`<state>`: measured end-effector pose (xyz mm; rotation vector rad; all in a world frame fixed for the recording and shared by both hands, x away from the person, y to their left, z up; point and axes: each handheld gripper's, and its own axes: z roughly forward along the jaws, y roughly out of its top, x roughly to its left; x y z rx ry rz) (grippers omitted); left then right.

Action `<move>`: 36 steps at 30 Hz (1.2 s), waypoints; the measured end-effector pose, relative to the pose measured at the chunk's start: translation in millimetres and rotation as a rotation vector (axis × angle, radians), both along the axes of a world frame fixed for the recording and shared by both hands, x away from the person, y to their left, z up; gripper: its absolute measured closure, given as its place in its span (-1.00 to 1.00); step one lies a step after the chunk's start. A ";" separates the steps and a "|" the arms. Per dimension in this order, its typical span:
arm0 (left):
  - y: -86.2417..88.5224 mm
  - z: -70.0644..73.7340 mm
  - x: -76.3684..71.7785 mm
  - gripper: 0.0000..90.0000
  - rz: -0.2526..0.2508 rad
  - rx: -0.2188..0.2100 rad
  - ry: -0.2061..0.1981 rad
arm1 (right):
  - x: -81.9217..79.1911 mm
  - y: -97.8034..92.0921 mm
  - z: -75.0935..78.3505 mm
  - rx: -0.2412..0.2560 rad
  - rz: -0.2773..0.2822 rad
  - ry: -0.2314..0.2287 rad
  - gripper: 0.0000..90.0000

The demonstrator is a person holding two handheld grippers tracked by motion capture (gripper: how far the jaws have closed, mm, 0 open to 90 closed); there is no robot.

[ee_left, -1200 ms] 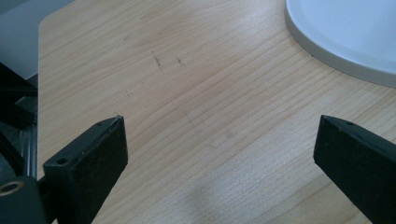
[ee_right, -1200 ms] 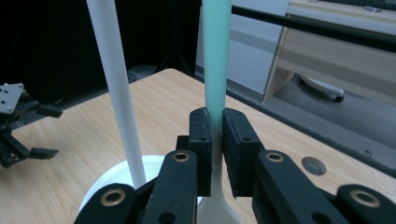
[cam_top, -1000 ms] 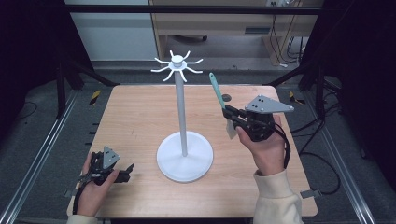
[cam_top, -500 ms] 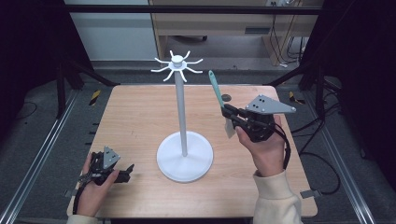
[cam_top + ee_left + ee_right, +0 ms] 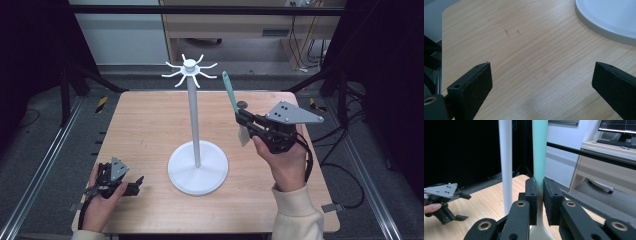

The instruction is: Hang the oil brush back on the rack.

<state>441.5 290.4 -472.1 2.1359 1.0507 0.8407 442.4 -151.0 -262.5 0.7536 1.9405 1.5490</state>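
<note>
The right tongs stay clamped on the pale handle of a teal-and-white plastic kitchen spatula, holding it upright just to the right of the tall white metal hanging stand with hooks fanning out at its top. Over the last second the spatula has barely shifted and is still below the hooks, so I judge the hanging has not yet begun. The left tongs rest wide open and empty on the wooden bench, left of the stand's round base.
</note>
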 end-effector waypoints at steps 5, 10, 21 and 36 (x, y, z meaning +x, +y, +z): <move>0.0 -0.1 -0.1 -0.94 -0.001 0.000 0.001 | -3.0 1.6 2.5 0.003 0.011 -0.009 0.83; 0.1 -0.2 -0.1 -0.94 -0.002 0.000 0.002 | -3.4 2.5 2.7 0.016 0.027 -0.011 0.83; 0.3 0.0 -0.2 -0.94 -0.001 0.001 0.000 | -5.5 5.9 3.3 0.037 0.054 -0.009 0.83; 0.0 -0.1 -0.1 -0.94 -0.002 0.002 0.001 | -6.5 8.3 4.4 0.037 0.075 -0.001 0.83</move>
